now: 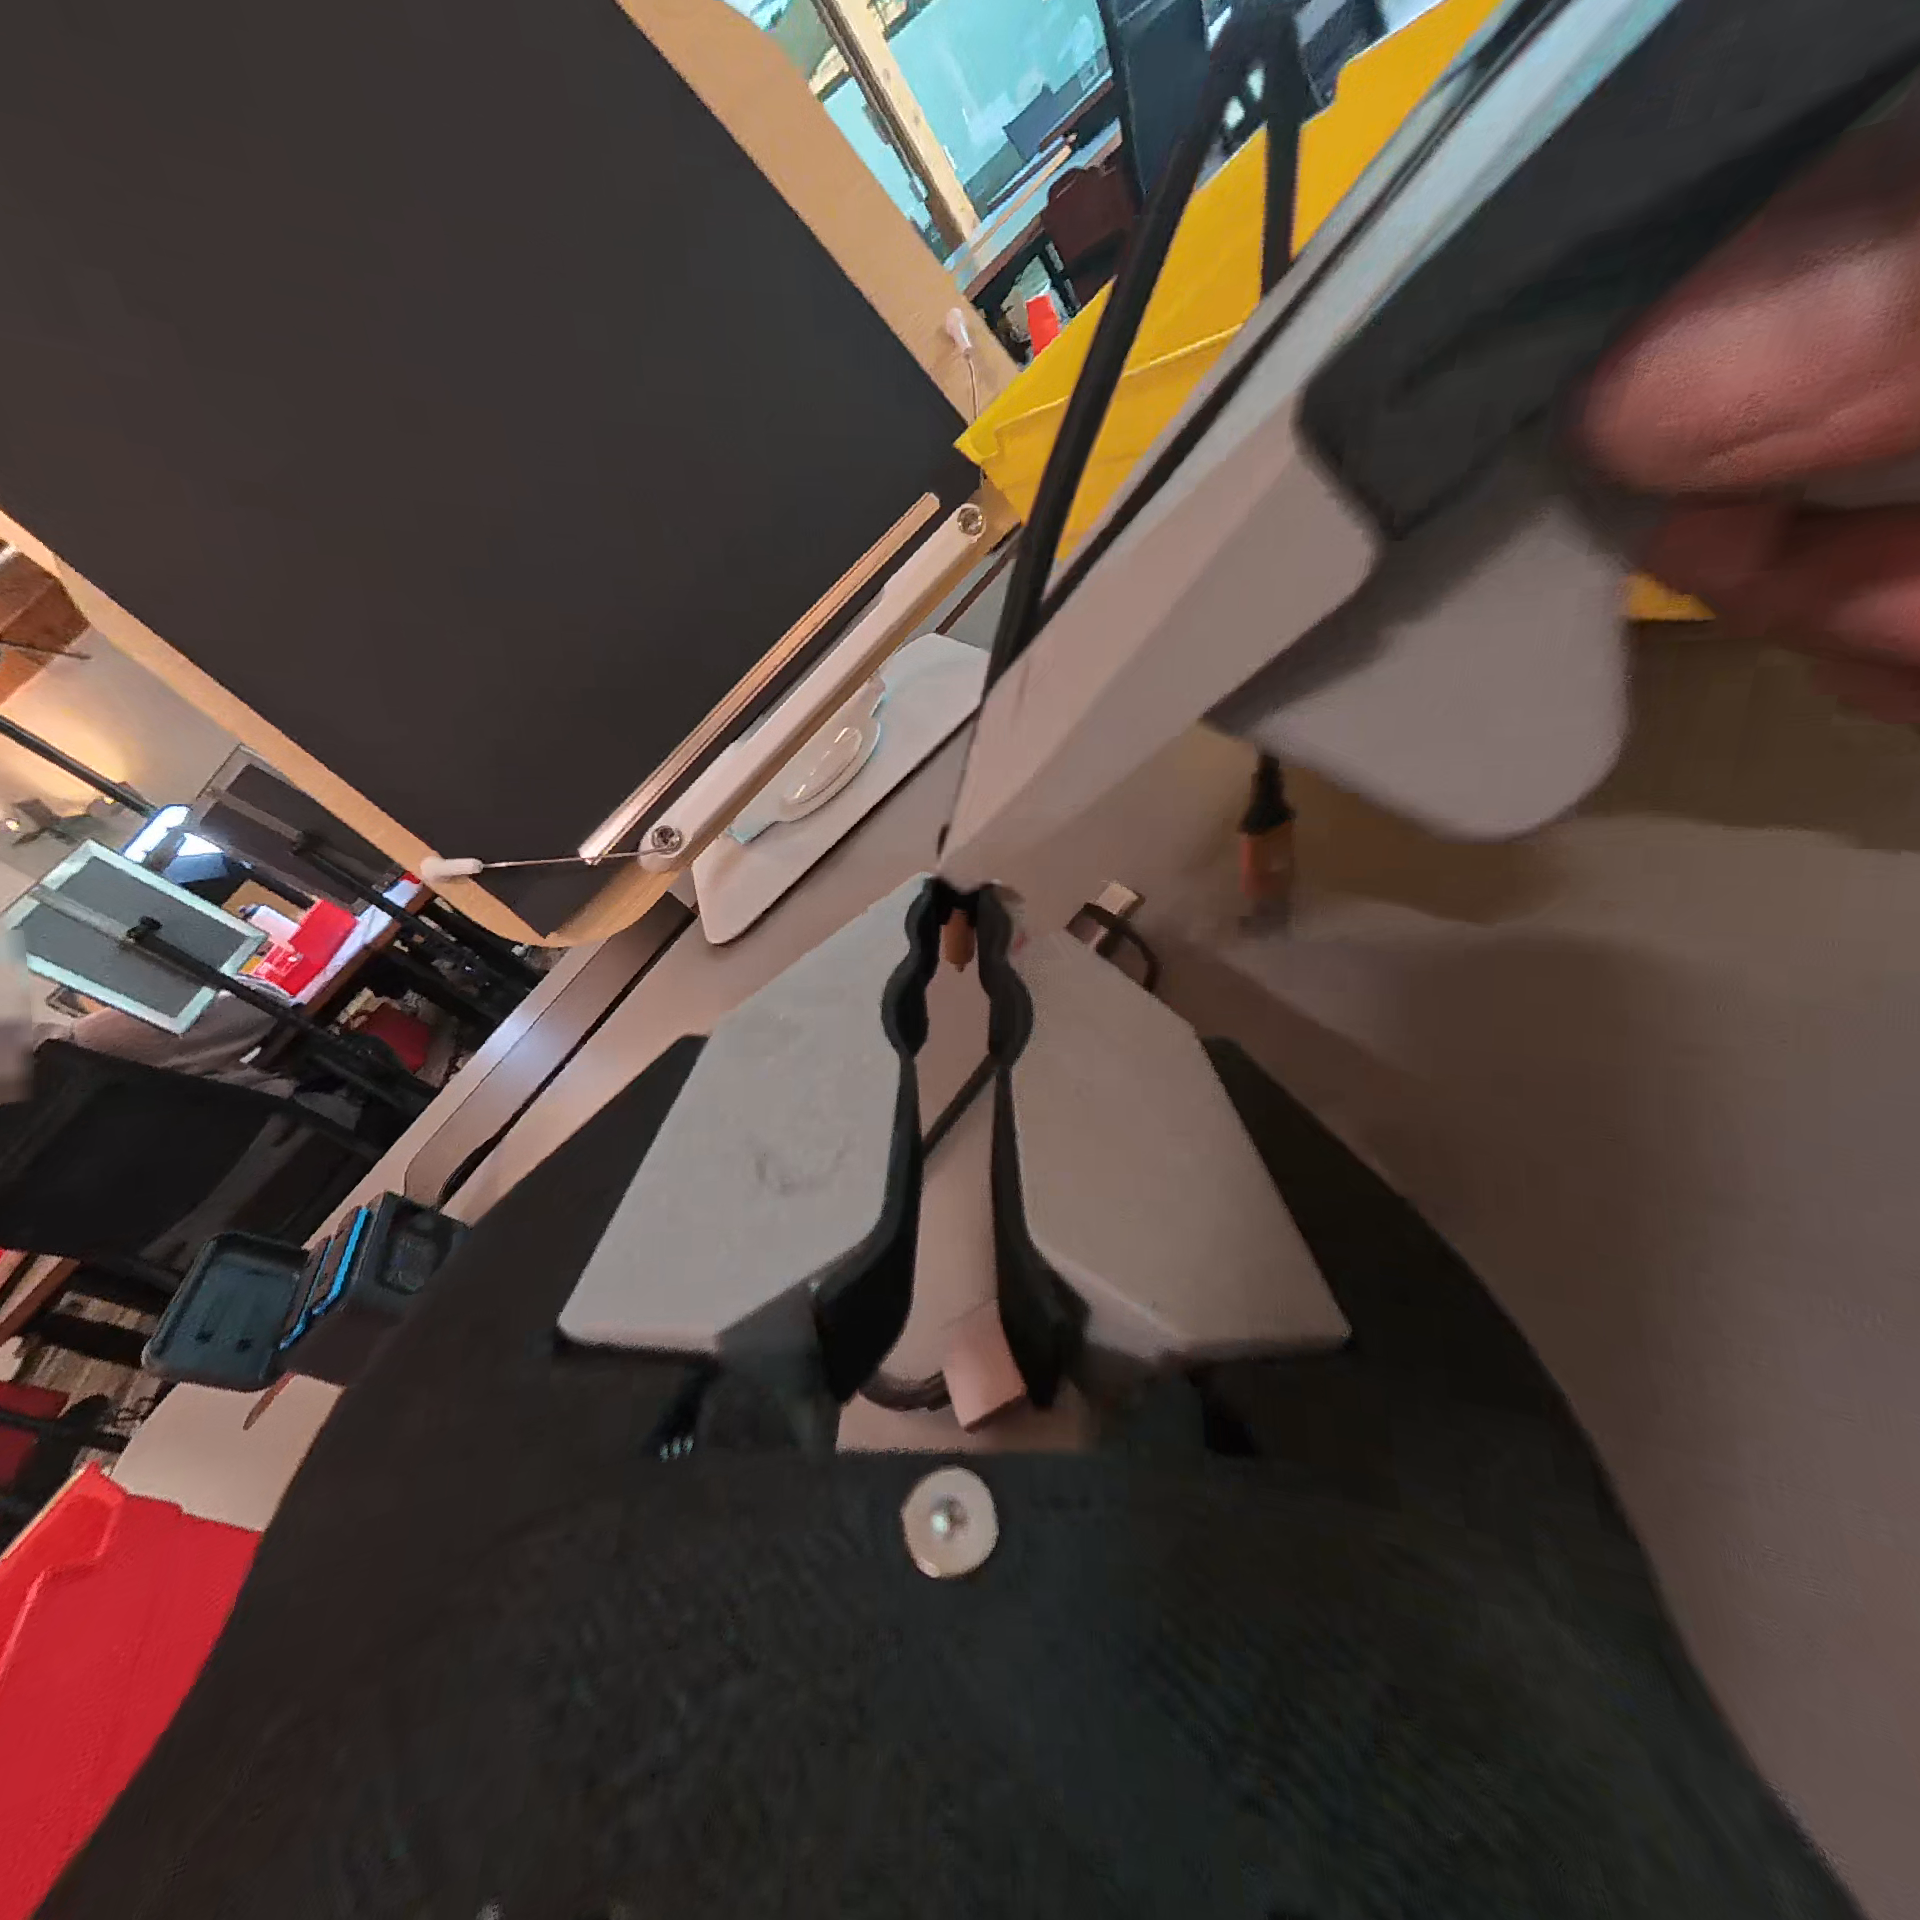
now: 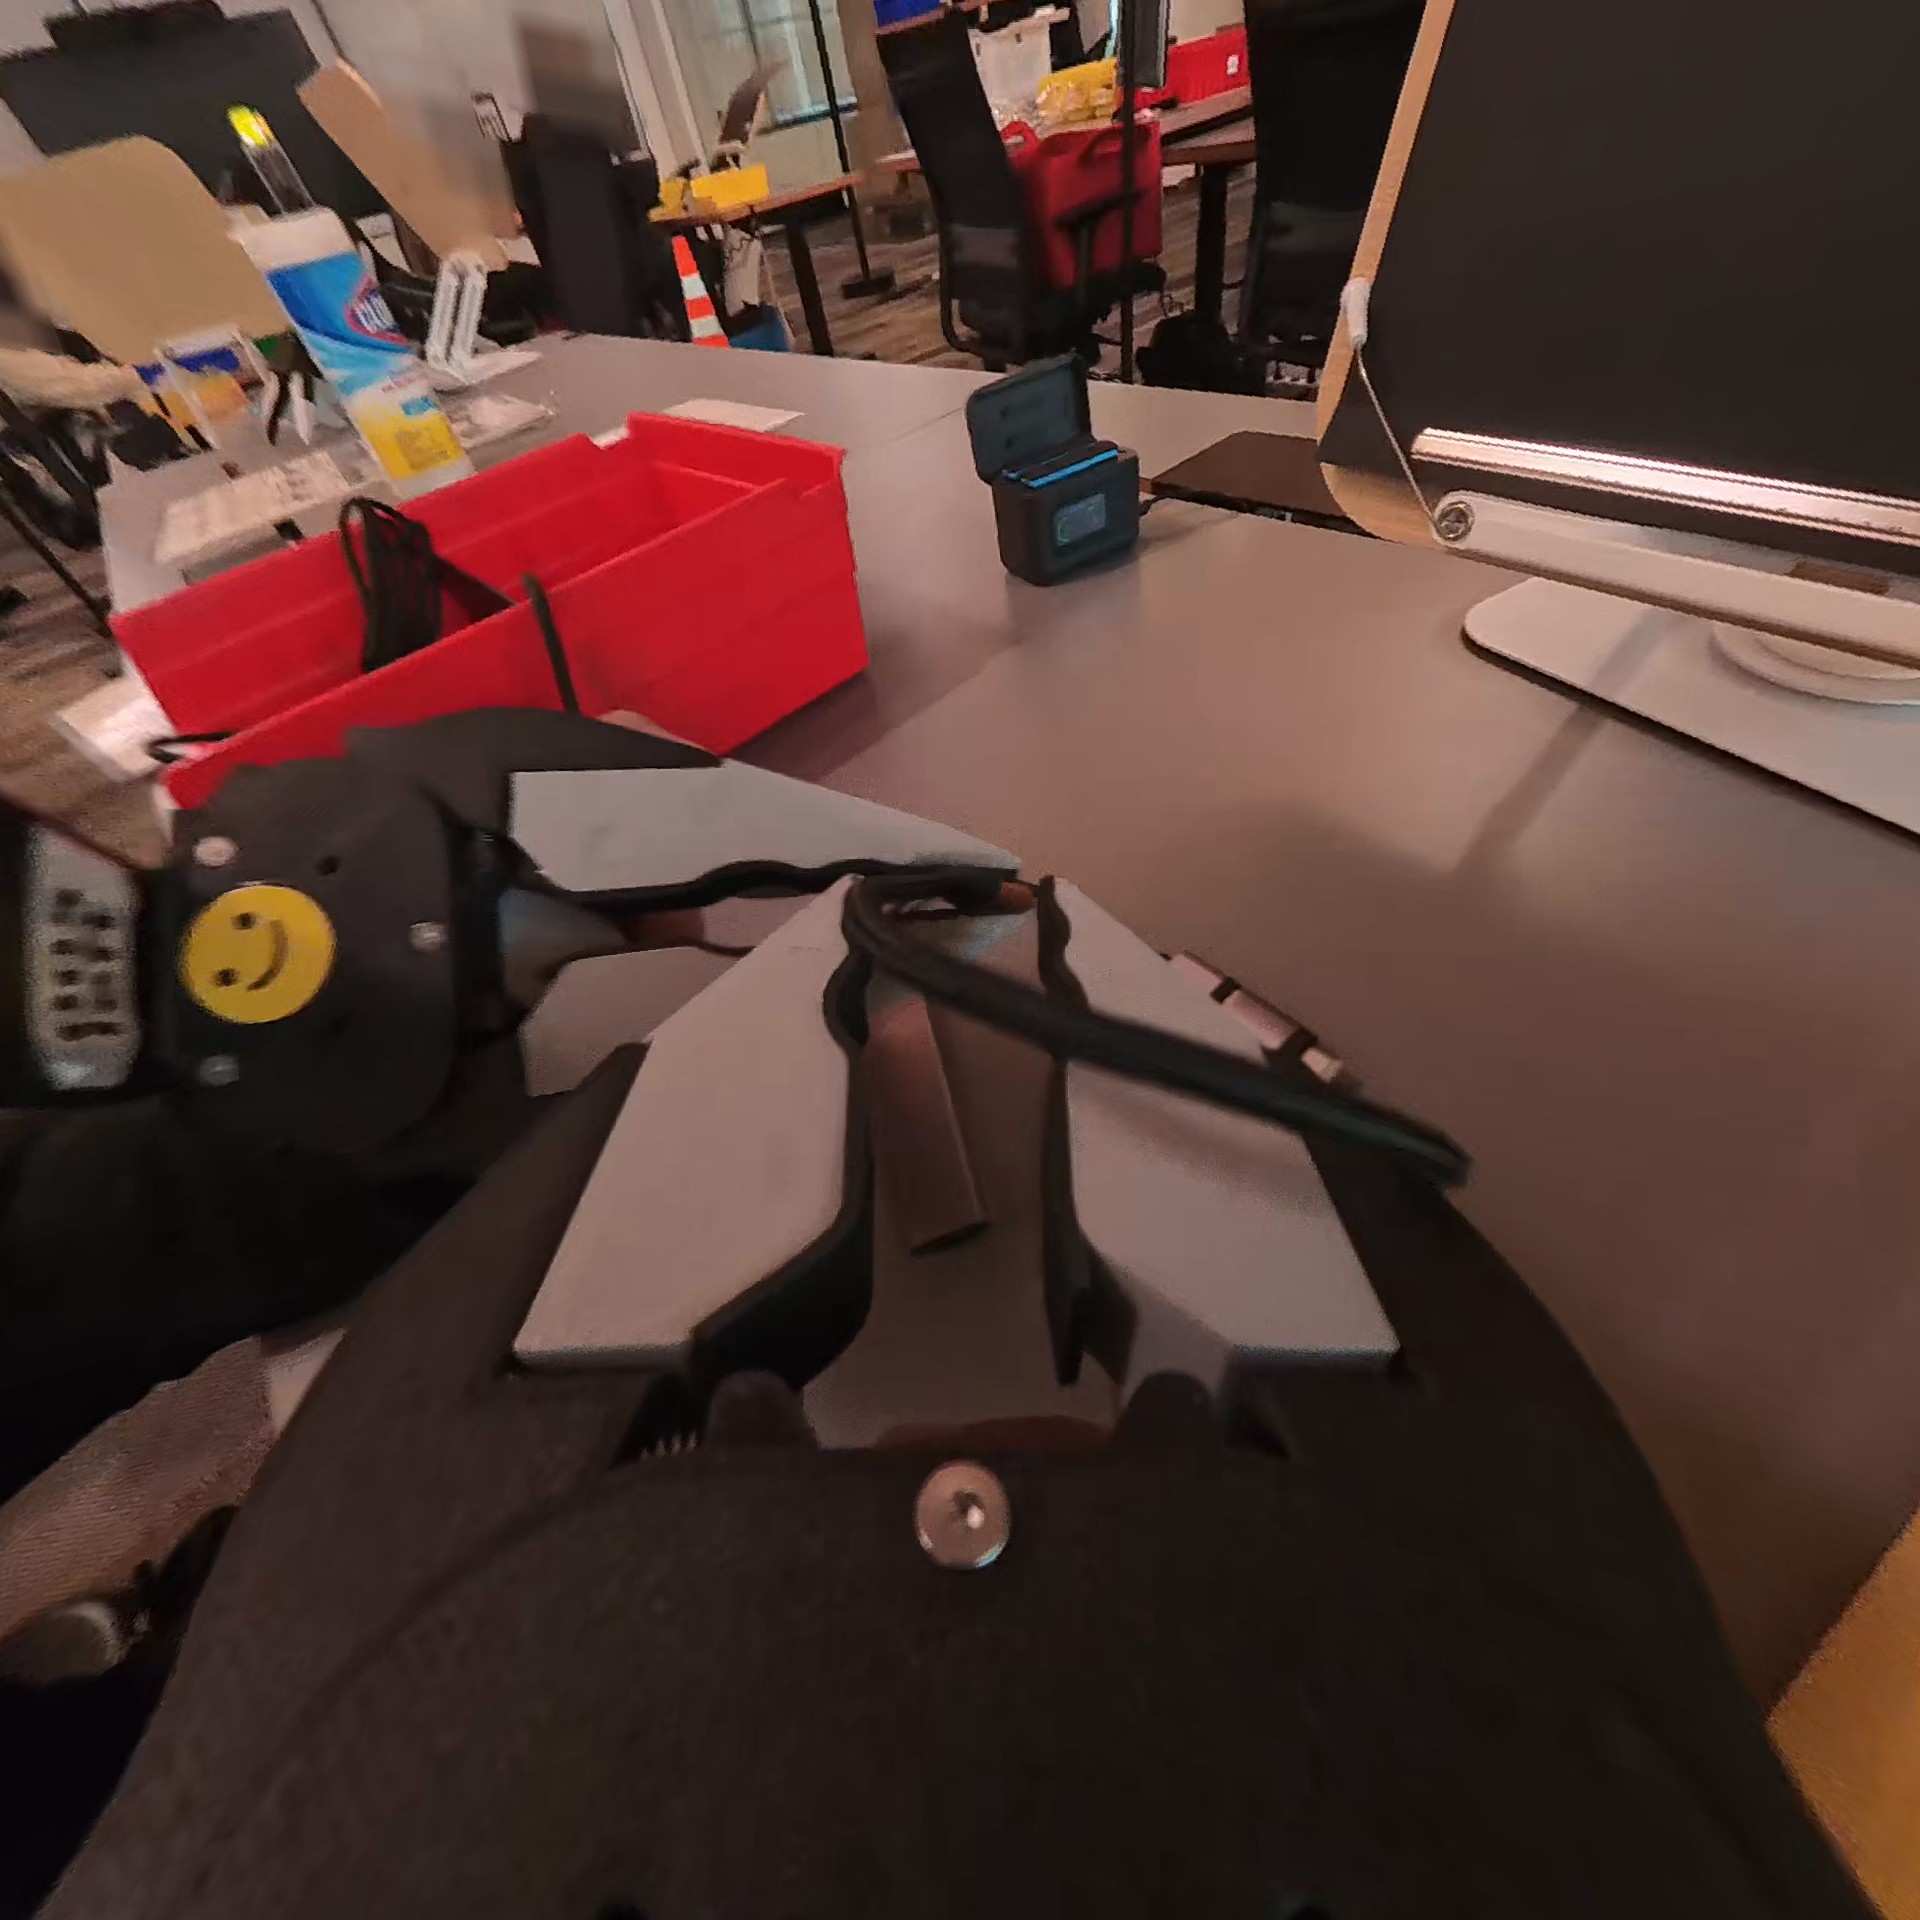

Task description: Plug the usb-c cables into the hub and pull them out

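Note:
My left gripper (image 1: 961, 914) is shut on the copper-coloured plug (image 1: 958, 940) of a black usb-c cable, whose cord trails back between the fingers. It enters the right wrist view (image 2: 997, 888) from the left, with its tips touching the right gripper's tips. My right gripper (image 2: 945, 904) has its jaws apart just above the table. A black cable (image 2: 1143, 1039) lies draped over its right finger. The small silver hub (image 2: 1257, 1013) lies on the table just right of that finger and also shows in the left wrist view (image 1: 1112, 899). Another orange-collared plug (image 1: 1268, 831) lies blurred beyond.
A red bin (image 2: 623, 582) with coiled black cables stands at the left. A black battery case (image 2: 1060, 488) sits at the back of the grey table (image 2: 1351, 831). A monitor (image 2: 1662, 260) on a white stand (image 2: 1662, 665) fills the right. A yellow bin (image 1: 1174, 343) lies beyond. Left and right tips are no more than a few centimetres apart.

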